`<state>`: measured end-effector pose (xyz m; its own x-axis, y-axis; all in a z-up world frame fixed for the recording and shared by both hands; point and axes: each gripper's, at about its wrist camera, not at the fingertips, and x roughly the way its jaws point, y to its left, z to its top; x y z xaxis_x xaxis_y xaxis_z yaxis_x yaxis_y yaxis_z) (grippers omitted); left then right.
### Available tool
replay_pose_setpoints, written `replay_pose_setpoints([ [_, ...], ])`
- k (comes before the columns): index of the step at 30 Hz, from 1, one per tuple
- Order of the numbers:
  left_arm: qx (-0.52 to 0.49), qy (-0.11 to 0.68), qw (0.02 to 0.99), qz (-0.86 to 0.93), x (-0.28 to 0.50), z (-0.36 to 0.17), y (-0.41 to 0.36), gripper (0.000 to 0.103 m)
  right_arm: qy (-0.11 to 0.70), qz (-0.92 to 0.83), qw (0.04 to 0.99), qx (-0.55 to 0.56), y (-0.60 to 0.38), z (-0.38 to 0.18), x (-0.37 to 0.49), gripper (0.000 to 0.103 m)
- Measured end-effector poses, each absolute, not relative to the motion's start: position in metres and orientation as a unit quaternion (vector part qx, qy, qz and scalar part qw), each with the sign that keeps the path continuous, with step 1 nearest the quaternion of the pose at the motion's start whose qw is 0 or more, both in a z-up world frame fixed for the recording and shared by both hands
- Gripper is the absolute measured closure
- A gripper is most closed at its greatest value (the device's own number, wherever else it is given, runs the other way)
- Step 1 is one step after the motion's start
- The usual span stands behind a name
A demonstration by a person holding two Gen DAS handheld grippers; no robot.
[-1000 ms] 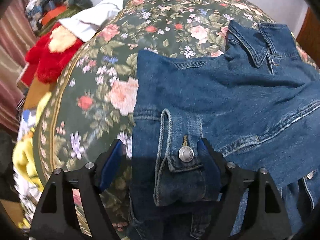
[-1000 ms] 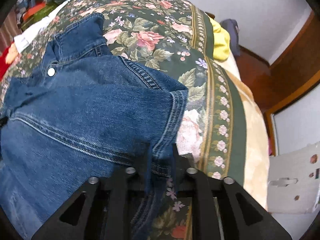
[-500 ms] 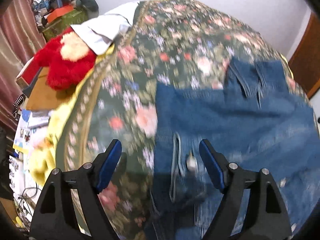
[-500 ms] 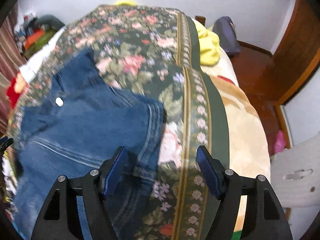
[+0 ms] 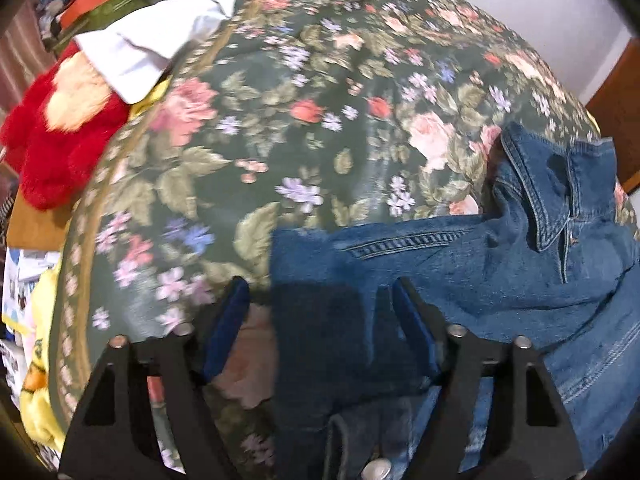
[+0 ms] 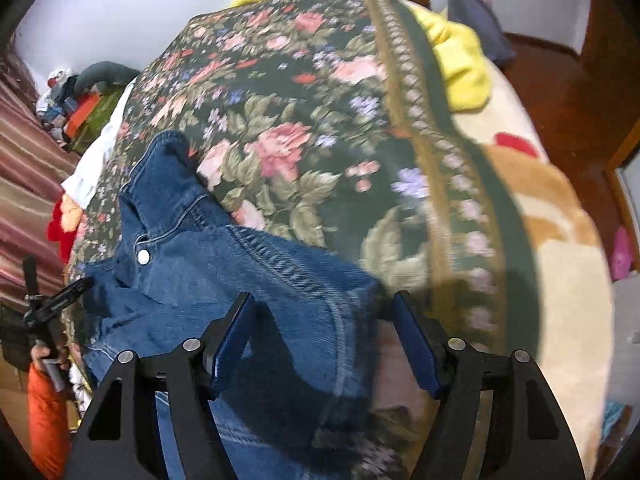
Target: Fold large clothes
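Denim jacket (image 5: 500, 280) lay spread on the floral bedspread (image 5: 320, 100), collar at 2 o'clock, flat for folding. Left gripper (image 5: 320, 320) closing over the jacket's side edge, fingers not yet pressing. Right gripper (image 6: 324, 336) likewise closing, ungripped, over the opposite edge.

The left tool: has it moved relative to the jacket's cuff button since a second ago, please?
Yes. The left tool has advanced up the denim jacket; the cuff button now sits behind its pads, at the frame's bottom edge.
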<state>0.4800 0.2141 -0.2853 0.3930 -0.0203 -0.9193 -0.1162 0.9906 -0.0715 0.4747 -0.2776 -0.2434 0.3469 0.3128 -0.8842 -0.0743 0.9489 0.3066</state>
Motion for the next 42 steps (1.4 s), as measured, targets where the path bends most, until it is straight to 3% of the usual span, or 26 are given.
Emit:
replay_pose_setpoints([
  [3,-0.035,0.565,0.823,0.046,0.489,-0.298,0.202,0.072,0.556,0.124,0.816,0.096,-0.265,-0.249,0.475,0.059],
  [4,-0.026,0.562,0.826,0.047,0.49,-0.299,0.197,0.076,0.555,0.116,0.82,0.078,-0.258,-0.251,0.474,0.063],
  [5,-0.021,0.56,0.827,0.051,0.491,-0.298,0.193,0.079,0.553,0.113,0.823,0.061,-0.253,-0.251,0.473,0.076],
  [6,-0.015,0.556,0.829,0.059,0.491,-0.296,0.19,0.082,0.553,0.113,0.824,0.049,-0.249,-0.251,0.473,0.081],
  [9,0.029,0.528,0.845,0.082,0.489,-0.283,0.175,0.083,0.546,0.106,0.831,0.013,-0.237,-0.248,0.472,0.086],
  [20,0.001,0.458,0.882,0.115,0.486,-0.211,0.209,0.084,0.501,0.084,0.86,-0.052,-0.201,-0.222,0.531,0.091],
  [28,-0.02,0.489,0.858,0.155,0.504,-0.243,0.248,0.083,0.488,0.084,0.865,-0.079,-0.158,-0.231,0.584,0.09],
  [32,-0.012,0.498,0.851,0.163,0.509,-0.264,0.254,0.077,0.49,0.081,0.862,-0.1,-0.151,-0.24,0.591,0.09],
  [34,-0.007,0.502,0.849,0.167,0.51,-0.272,0.256,0.073,0.487,0.084,0.863,-0.108,-0.153,-0.242,0.59,0.084],
  [35,-0.008,0.501,0.849,0.167,0.51,-0.274,0.257,0.072,0.484,0.079,0.863,-0.12,-0.154,-0.243,0.588,0.072],
  [36,-0.01,0.499,0.85,0.167,0.509,-0.274,0.257,0.071,0.481,0.071,0.864,-0.13,-0.156,-0.243,0.588,0.047],
  [38,-0.011,0.498,0.851,0.164,0.508,-0.274,0.258,0.071,0.464,0.034,0.87,-0.163,-0.16,-0.243,0.585,0.022],
  [42,0.012,0.507,0.847,0.16,0.507,-0.271,0.254,0.064,0.474,0.043,0.869,-0.139,-0.182,-0.24,0.581,0.021],
])
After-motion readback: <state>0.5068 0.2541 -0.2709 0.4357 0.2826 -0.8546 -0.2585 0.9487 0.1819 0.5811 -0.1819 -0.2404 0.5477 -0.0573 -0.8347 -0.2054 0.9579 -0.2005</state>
